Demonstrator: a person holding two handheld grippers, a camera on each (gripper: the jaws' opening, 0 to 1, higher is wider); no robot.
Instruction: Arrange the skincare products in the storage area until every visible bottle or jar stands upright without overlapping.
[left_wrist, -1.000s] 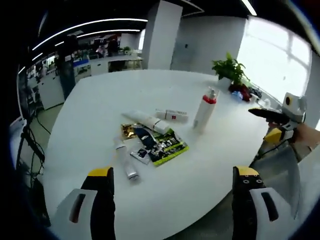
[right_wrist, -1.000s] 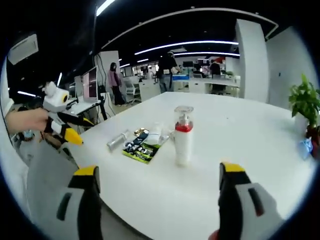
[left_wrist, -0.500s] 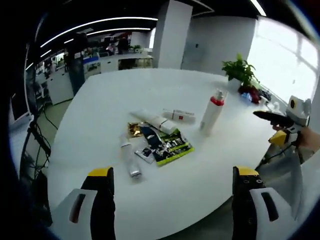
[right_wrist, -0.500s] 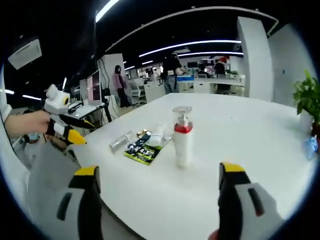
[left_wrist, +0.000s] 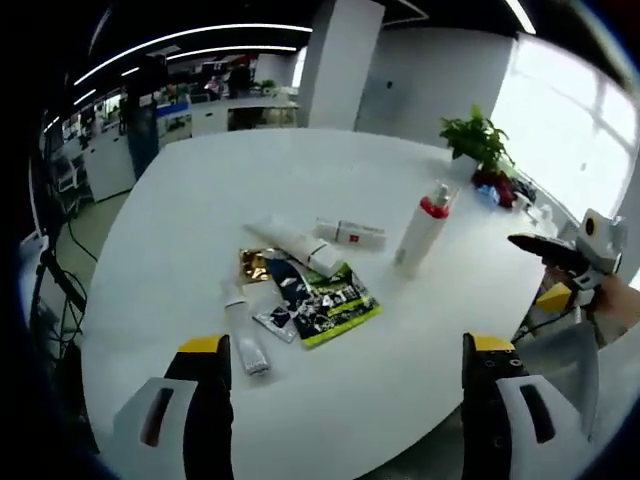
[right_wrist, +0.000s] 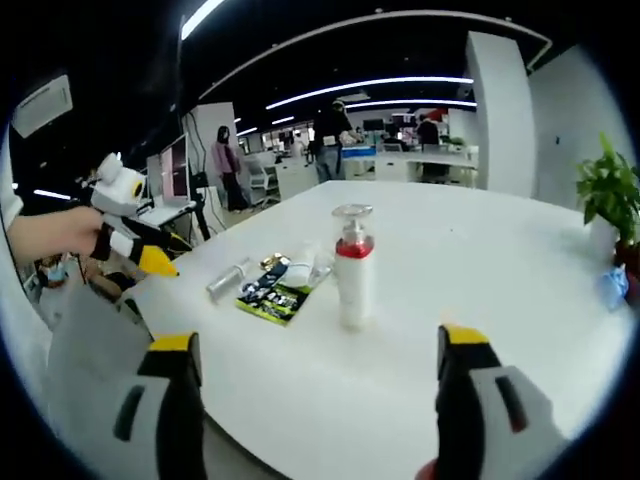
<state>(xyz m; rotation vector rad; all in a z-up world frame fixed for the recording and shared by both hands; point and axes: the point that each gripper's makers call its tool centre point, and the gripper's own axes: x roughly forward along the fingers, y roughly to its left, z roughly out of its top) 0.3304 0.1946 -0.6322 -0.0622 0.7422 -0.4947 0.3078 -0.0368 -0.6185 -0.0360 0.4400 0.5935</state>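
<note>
A white pump bottle with a red collar (left_wrist: 421, 229) (right_wrist: 352, 266) stands upright on the white round table (left_wrist: 200, 200). Left of it lie a long white tube (left_wrist: 295, 245), a small white tube with red print (left_wrist: 350, 233), a slim clear-capped tube (left_wrist: 243, 340) and flat sachets (left_wrist: 320, 300), some overlapping. My left gripper (left_wrist: 340, 400) is open above the table's near edge, short of the pile. My right gripper (right_wrist: 315, 400) is open too, facing the pump bottle from across the table. The other gripper (left_wrist: 560, 255) (right_wrist: 125, 225) appears at each view's side.
A potted plant (left_wrist: 478, 140) (right_wrist: 605, 195) and small items stand at the table's far side. Desks, a pillar (left_wrist: 335, 65) and people (right_wrist: 232, 165) fill the office behind. Bare tabletop surrounds the pile.
Both views shifted slightly as the hands moved; the left gripper view has come a bit closer to the pile. The products on the table have not moved.
</note>
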